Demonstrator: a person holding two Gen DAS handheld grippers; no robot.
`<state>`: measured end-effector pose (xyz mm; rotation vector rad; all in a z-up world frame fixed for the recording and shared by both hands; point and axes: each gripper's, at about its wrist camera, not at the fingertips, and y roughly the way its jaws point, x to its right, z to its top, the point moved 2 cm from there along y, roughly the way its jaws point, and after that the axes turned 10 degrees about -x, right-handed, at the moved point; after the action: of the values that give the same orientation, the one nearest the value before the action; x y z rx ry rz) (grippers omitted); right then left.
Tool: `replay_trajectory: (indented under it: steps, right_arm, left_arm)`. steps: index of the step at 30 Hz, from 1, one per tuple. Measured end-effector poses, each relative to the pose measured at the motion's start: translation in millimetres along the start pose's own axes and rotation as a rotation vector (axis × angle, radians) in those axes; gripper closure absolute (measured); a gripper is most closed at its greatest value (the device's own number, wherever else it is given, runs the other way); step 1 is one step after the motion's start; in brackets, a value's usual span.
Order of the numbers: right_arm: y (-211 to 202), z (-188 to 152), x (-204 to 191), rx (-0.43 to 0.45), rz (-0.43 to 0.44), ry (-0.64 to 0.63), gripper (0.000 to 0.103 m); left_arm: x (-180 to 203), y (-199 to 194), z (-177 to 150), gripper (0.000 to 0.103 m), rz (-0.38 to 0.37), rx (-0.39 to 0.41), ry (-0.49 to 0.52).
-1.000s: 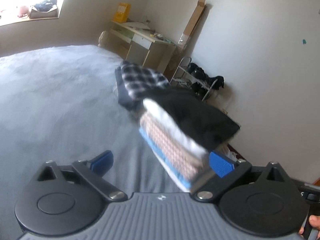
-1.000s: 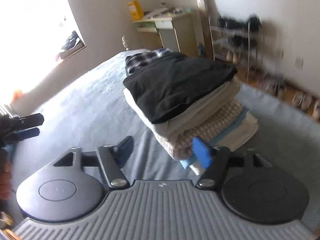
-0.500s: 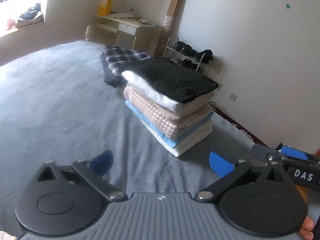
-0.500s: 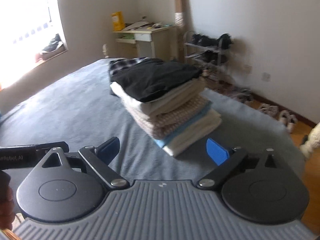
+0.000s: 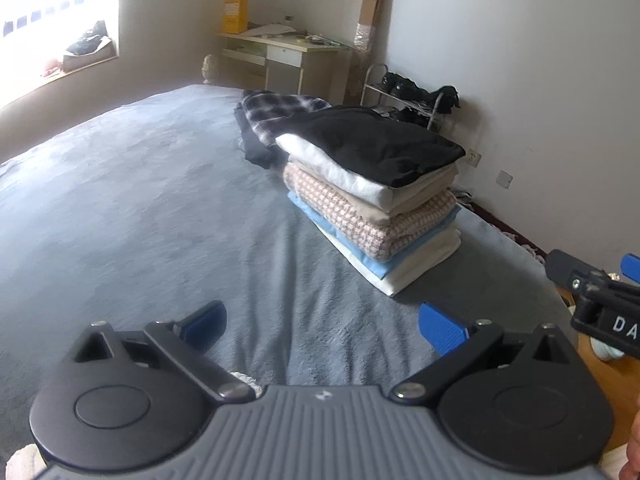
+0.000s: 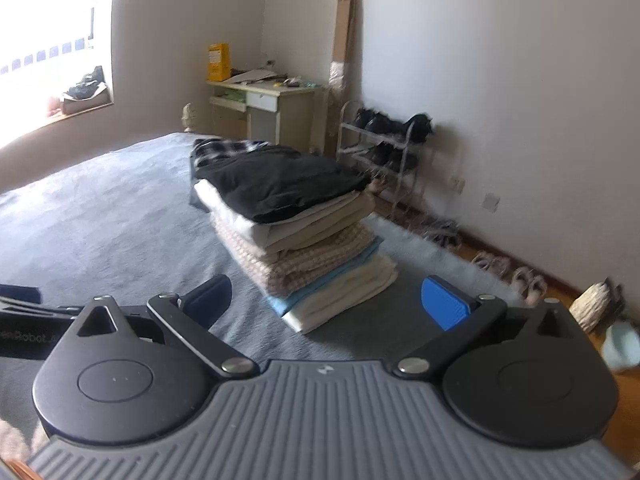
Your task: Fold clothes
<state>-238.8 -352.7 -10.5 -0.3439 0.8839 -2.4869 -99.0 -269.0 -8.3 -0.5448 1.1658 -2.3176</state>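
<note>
Both hand-held grippers withdrawn, spread wide, empty; one six-garment stack

Daylight is pouring through a window far off beyond the left jaw. Ahead of the jaws, a pale desk is standing against light walls, a shoe rack sitting to its right above wooden floor.

Both wrist views look low across the bed, toward the far corner where the desk stands. The left tongs camera sits left of the right tongs camera; both share the clothes stack and shoe rack.
</note>
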Motion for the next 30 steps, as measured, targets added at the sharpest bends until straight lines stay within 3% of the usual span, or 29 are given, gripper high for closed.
replay_trajectory:
  steps: [9,30]
  right_arm:
    - [-7,-4,-4,0.001,-0.010,0.033,0.001]
    - [12,-6,-15,-0.069,-0.030,0.066,0.001]
  left_arm:
    - [-4,1,-15,0.000,0.007,-0.035,-0.016]
    - [-17,-1,-18,0.000,0.068,0.027,-0.033]
